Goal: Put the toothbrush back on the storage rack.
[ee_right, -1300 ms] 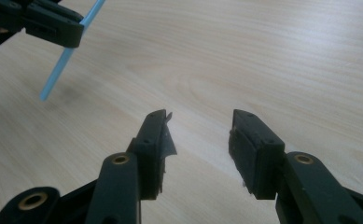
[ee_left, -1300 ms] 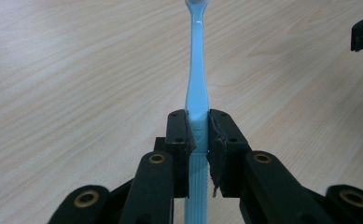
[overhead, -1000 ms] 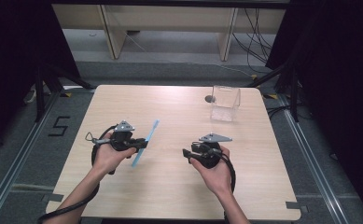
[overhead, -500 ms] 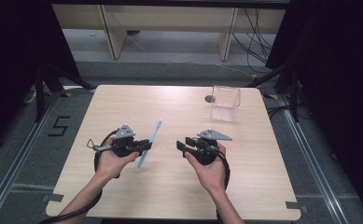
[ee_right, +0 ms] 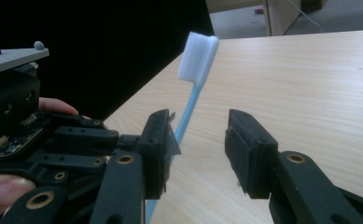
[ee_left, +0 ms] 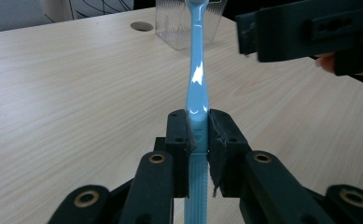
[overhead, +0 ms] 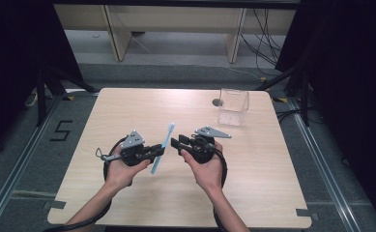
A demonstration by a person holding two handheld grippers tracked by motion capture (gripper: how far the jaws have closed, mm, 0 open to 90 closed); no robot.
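A light blue toothbrush point(overhead: 162, 144) with a white bristle head point(ee_right: 198, 58) is held over the table. My left gripper point(ee_left: 198, 135) is shut on its handle point(ee_left: 197, 79), and the brush stands up out of the jaws. In the high view the left gripper point(overhead: 157, 151) is left of centre. My right gripper point(overhead: 176, 143) faces it from the right, close to the brush. In the right gripper view its jaws point(ee_right: 198, 126) have just been closing and stand apart. The handle point(ee_right: 188, 112) runs just beside the left jaw, and the pads are not pressing it.
A clear plastic cup point(overhead: 233, 107) stands at the table's far right, beside a round cable hole point(overhead: 217, 102). The cup point(ee_left: 184, 23) stands behind the brush in the left gripper view. Bare wooden tabletop point(overhead: 142, 111) lies all around both hands.
Both hands have drawn together toward the table's middle. The left gripper carried the toothbrush rightward, and the right gripper moved left up to it with its jaws narrowing.
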